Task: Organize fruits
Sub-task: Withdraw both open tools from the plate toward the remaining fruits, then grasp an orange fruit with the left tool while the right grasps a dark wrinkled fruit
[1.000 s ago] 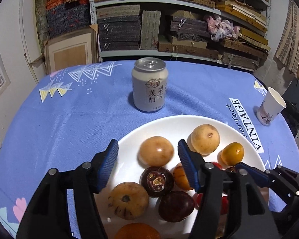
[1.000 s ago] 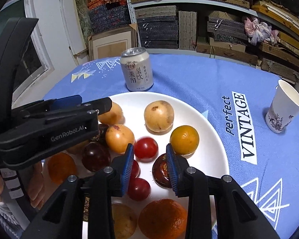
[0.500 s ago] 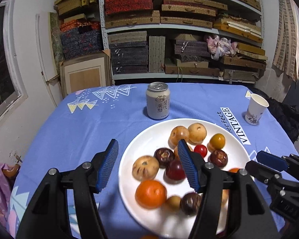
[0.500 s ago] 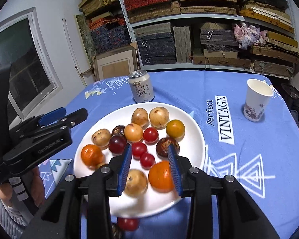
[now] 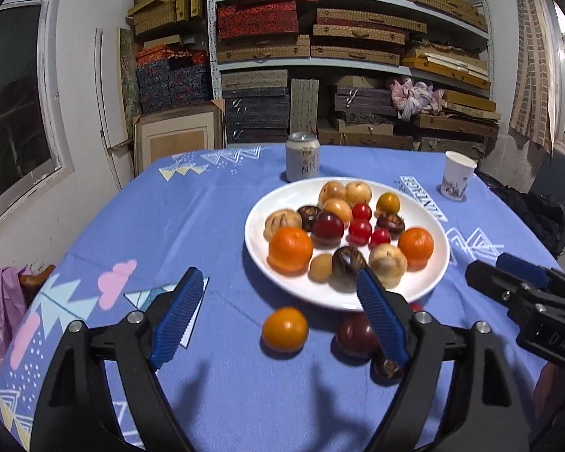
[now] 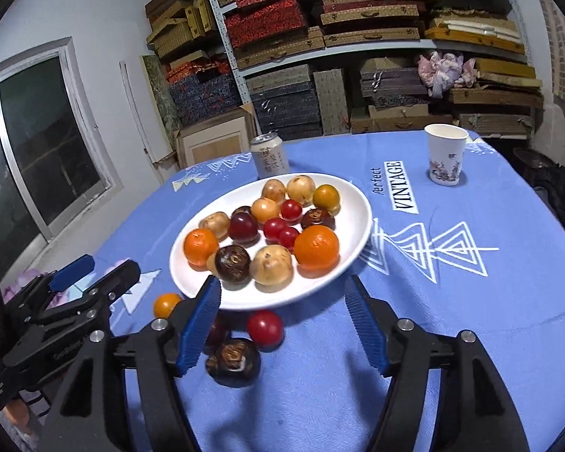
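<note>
The white plate (image 5: 439, 263) sits mid-desk on the blue cloth and carries most of the fruit: oranges, pale round fruits, dark plums and cherry tomatoes crowded together. Four pieces lie on the desk (image 5: 169, 218) just off the plate's near rim: a small orange (image 5: 284, 329), a dark plum (image 5: 356, 334), a brown mangosteen-like fruit (image 6: 232, 361) and a red tomato (image 6: 264, 327). The left gripper (image 5: 278, 314) hangs over these strays with its jaws spread wide and empty. The right gripper (image 6: 282, 320) is likewise spread and holds nothing, with the tomato and brown fruit between its fingers. Beyond the plate stand a drink can (image 5: 302, 156) and a paper cup (image 5: 455, 175).

The risks seem plain. Round fruit on smooth cloth may roll away from a closing jaw, possibly off the near edge of the desk. The two grippers are close together by the same rim and could collide. A soft tomato could be crushed if squeezed hard, and dropping a piece onto the crowded plate may knock others out.
</note>
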`<state>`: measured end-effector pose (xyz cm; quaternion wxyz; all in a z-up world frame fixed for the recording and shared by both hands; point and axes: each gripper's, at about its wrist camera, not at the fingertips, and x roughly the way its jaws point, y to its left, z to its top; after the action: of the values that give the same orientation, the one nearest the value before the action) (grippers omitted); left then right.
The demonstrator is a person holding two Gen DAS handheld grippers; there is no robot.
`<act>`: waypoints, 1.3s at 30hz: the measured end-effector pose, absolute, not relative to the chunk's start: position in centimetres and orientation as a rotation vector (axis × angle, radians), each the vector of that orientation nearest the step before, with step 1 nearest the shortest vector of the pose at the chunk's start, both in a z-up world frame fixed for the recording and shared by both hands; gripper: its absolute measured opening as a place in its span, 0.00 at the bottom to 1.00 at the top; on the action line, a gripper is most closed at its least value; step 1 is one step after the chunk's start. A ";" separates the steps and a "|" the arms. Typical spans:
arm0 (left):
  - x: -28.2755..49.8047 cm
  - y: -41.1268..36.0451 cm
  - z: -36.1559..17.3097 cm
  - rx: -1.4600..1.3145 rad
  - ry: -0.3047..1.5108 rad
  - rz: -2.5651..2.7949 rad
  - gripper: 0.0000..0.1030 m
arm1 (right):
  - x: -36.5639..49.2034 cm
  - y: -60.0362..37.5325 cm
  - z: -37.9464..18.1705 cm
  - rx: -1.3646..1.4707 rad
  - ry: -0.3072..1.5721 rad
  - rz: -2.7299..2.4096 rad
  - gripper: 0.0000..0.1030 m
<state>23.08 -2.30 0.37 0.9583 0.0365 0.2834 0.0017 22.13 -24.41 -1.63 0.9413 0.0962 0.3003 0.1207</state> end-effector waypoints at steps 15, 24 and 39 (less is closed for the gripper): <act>25.1 -1.0 -4.0 0.041 0.728 -0.005 0.81 | 20.1 -22.3 -3.4 0.146 0.649 0.307 0.73; 25.9 -1.2 -4.7 0.060 0.753 0.006 0.81 | 19.4 -20.3 -4.3 0.057 0.677 0.320 0.78; 27.5 2.1 -5.5 -0.071 0.869 -0.015 0.82 | 19.3 -20.4 -4.2 0.069 0.690 0.326 0.81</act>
<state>27.51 2.10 -5.51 0.9065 -0.0342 0.4208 -0.0071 19.29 -20.43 -4.17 0.9275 0.0335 0.3367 0.1591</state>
